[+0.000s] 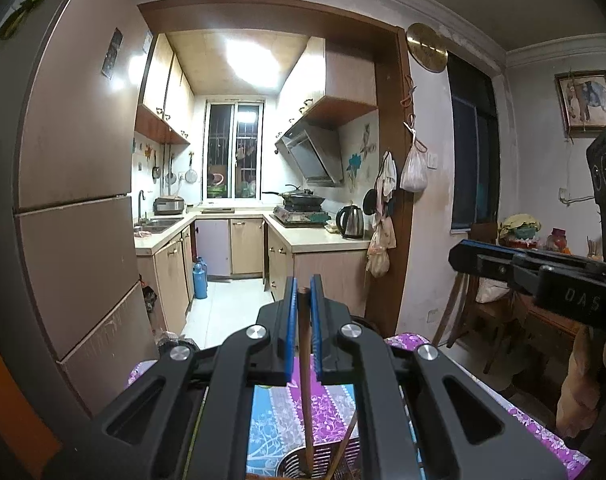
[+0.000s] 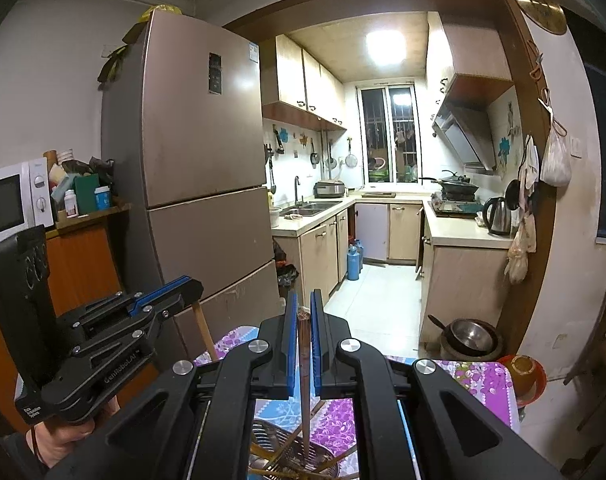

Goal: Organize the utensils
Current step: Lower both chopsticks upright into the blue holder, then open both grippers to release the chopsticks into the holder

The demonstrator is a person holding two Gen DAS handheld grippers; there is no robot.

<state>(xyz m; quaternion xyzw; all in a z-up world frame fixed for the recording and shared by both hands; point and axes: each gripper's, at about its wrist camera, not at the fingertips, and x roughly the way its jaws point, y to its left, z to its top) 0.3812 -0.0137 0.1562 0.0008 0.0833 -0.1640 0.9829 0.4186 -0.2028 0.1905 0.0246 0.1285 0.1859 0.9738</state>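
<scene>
In the left wrist view my left gripper (image 1: 304, 284) is shut on a light brown wooden chopstick (image 1: 305, 360). The stick hangs down into a perforated metal utensil holder (image 1: 293, 465) on the purple floral tablecloth (image 1: 335, 404). My right gripper (image 1: 463, 252) shows side-on at the right edge. In the right wrist view my right gripper (image 2: 303, 296) is shut on a thin bundle of dark chopsticks (image 2: 304, 360). Their lower ends reach into the same holder (image 2: 323, 465), where several other sticks lean. My left gripper (image 2: 191, 286) is at the left, gripping its wooden stick (image 2: 203, 334).
A tall brown fridge (image 2: 199, 160) stands left of the kitchen doorway. A microwave (image 2: 11, 200) sits on an orange cabinet (image 2: 83, 264). An orange bowl (image 2: 521, 372) rests by the table's right edge, a metal pot (image 2: 469, 338) on the floor, a wooden chair (image 1: 487, 300) at right.
</scene>
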